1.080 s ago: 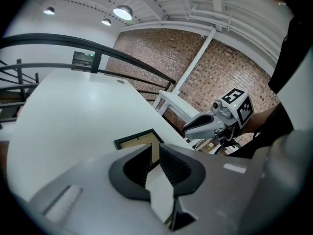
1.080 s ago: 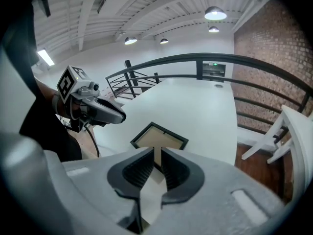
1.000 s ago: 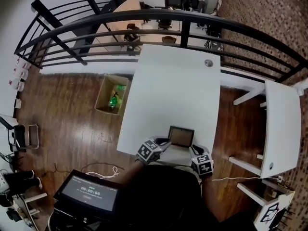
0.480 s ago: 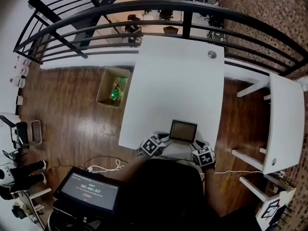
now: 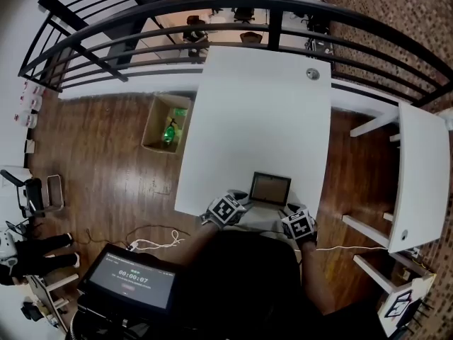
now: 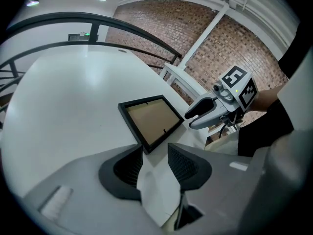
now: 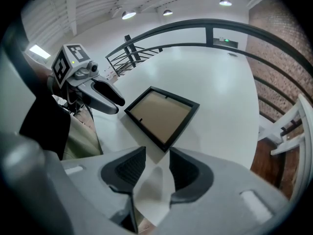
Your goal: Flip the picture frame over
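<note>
A black picture frame (image 5: 270, 188) lies flat on the white table (image 5: 262, 119) near its front edge, brown backing board up. In the left gripper view the frame (image 6: 151, 119) has its near corner just ahead of my left gripper (image 6: 155, 151). That gripper's jaws have just been opening and stand open, with only bare table between them. My right gripper (image 7: 157, 153) has also just been opening. It is open and empty, and the frame (image 7: 161, 114) lies just beyond its tips. Seen from the head, the left gripper (image 5: 243, 200) and right gripper (image 5: 289, 211) flank the frame's near edge.
A cardboard box (image 5: 164, 133) stands on the wood floor left of the table. A black railing (image 5: 212, 20) runs behind the table's far end. A second white table (image 5: 417, 183) stands at the right. A dark screen (image 5: 131, 278) sits at the lower left.
Both grippers have come down and forward towards the frame's near edge. Their jaws stand wider than before. The frame has not moved on the table.
</note>
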`<state>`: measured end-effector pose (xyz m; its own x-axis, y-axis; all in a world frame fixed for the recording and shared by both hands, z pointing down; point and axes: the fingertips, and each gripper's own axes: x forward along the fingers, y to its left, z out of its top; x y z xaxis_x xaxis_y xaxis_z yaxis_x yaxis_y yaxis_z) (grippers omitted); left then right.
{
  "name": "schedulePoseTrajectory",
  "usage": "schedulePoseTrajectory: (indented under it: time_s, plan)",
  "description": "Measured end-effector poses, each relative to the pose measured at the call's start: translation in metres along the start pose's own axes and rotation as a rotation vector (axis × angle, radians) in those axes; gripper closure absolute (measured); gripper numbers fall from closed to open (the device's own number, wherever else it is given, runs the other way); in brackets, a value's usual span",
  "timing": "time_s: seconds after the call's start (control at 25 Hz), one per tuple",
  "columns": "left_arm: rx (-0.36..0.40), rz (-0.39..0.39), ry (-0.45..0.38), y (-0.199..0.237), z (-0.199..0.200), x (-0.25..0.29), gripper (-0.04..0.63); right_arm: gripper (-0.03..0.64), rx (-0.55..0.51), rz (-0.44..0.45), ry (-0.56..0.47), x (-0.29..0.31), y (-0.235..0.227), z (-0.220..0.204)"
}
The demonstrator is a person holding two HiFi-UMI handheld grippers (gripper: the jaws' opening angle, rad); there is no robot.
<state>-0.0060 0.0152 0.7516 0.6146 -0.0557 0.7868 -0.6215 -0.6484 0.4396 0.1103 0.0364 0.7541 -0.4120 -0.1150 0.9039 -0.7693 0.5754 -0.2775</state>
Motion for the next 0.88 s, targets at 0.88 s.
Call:
schedulePoseTrajectory:
  time_s: [0.88]
  plan:
    - [-0.021,0.008,0.079,0.001,-0.010,0.013,0.428,0.482,-0.006,0.023,0.046,0.009,0.000,-0.002]
